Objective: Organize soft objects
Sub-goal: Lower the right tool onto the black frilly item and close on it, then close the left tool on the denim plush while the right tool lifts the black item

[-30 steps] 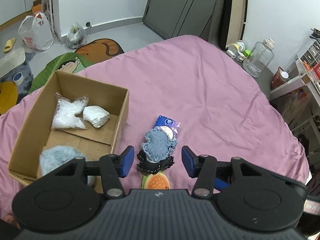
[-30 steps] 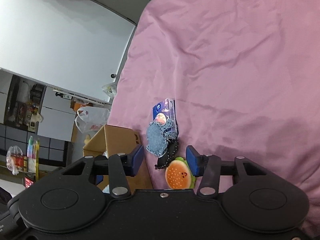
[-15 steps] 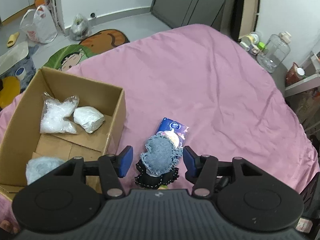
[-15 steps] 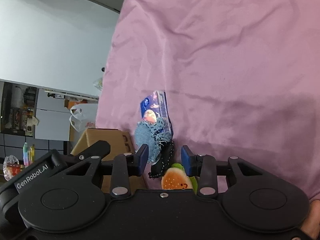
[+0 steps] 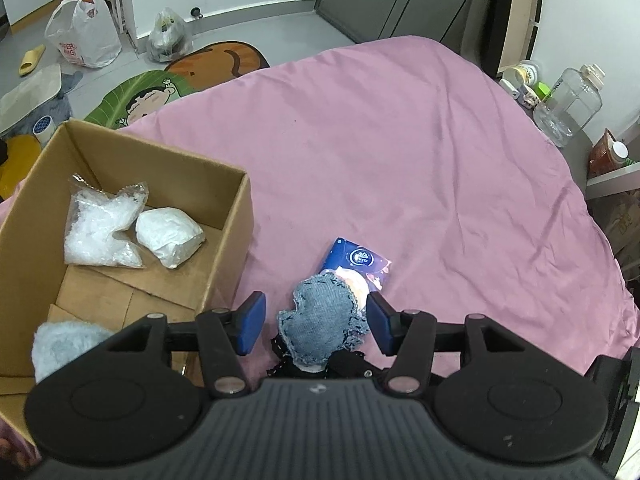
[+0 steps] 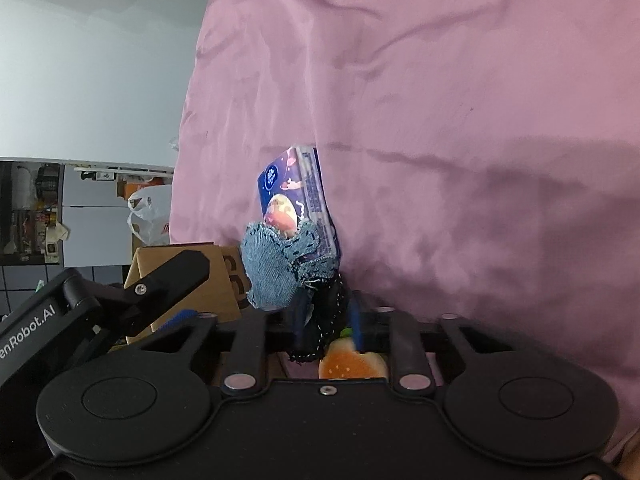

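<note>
Right tongs [image 6: 326,320]: jaws have just been closing and now pinch the black lace-edged piece [image 6: 326,312] between the blue pads, with the burger-shaped plush [image 6: 352,364] directly below them.
Left tongs [image 5: 316,322]: jaws spread about halfway, 1 pad on each side of the denim pad [image 5: 320,320], neither pad pressing it; nothing held.
Denim pad: lies on the pink bedspread [image 5: 400,160], overlapping the near end of the dark blue tissue pack [image 5: 358,262] and the black piece.
Cardboard box [image 5: 236,236]: open-topped, on the bedspread just left of the pile.
Box contents: 1 clear crinkled bag [image 5: 102,226], 1 white wrapped bundle [image 5: 170,236] touching it, 1 pale blue fluffy item [image 5: 64,344] in the near corner.
</note>
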`<state>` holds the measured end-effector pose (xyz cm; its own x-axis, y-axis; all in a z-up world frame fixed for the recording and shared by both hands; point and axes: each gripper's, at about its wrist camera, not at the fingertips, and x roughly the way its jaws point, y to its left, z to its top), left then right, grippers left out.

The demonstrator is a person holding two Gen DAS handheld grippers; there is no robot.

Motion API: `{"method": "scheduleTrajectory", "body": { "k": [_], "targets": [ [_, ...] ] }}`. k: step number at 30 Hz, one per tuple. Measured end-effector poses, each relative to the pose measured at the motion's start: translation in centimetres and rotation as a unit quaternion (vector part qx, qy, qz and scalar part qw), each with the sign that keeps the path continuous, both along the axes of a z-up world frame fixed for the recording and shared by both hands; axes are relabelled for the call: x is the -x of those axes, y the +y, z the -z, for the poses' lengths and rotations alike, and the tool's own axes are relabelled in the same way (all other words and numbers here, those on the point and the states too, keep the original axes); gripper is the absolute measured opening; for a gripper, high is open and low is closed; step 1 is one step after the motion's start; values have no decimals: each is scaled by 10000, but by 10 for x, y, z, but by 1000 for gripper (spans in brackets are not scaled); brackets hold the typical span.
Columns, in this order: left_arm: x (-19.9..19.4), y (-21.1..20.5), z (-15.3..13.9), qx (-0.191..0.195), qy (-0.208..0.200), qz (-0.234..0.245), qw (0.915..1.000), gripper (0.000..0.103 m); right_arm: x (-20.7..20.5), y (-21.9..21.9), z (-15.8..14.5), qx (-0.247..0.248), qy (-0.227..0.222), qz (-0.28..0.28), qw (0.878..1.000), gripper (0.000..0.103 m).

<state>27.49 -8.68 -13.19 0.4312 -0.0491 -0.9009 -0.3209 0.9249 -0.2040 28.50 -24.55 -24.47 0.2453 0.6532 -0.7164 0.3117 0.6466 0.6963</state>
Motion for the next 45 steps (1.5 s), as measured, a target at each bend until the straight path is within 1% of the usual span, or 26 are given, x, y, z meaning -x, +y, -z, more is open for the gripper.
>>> {"method": "scheduleTrajectory", "body": {
  "k": [2,5,9,12,15,19,21,22,23,26,28,30,35,36,38,39,40,45],
  "targets": [
    [0,0,2,-6,16,11,10000,54,2,-1,1,27,26,12,10000,9],
    [-1,-1,5,-1,43,24,10000,54,4,-4,-6,128,-91,59,9999,8],
    [-3,-6,9,-84,53,148,9998,54,8,-19,-12,244,-141,401,9988,8],
    [-4,-12,14,-147,62,252,9996,54,13,-28,-20,437,-306,548,9971,8],
    [-4,-20,17,-317,11,348,9989,56,17,-34,-21,546,-335,701,9955,8],
    [-3,-28,19,-503,-20,358,9981,56,18,-39,-24,762,-402,904,9922,8],
    [-2,-30,19,-426,-61,382,9983,56,19,-46,-24,878,-411,1026,9900,8],
    [-1,-31,19,-361,-59,379,9986,56,20,-48,-24,901,-402,1077,9893,8],
    [0,-34,19,-379,-66,382,9985,56,19,-47,-23,895,-389,1110,9890,8],
    [3,-46,18,-565,-156,542,9968,56,18,-46,-21,893,-379,1124,9889,8],
    [0,-48,25,-582,-20,532,9969,56,17,-45,-21,898,-375,1150,9886,8],
    [-2,-45,34,-557,120,396,9976,55,16,-47,-22,914,-365,1199,9879,8],
    [-6,-47,47,-777,236,377,9960,55,15,-48,-21,901,-360,1234,9876,8],
    [-6,-48,49,-831,218,384,9956,54,15,-49,-21,897,-351,1239,9876,8],
    [-5,-47,49,-852,180,352,9956,47,15,-49,-20,894,-353,1230,9877,8],
    [-5,-46,49,-825,180,330,9959,34,15,-49,-20,893,-359,1220,9879,8],
    [-5,-45,48,-799,202,316,9961,30,15,-50,-20,892,-360,1211,9880,8],
    [2,-40,36,-650,68,223,9976,17,15,-49,-21,870,-438,1166,9884,8]
  ]
}}
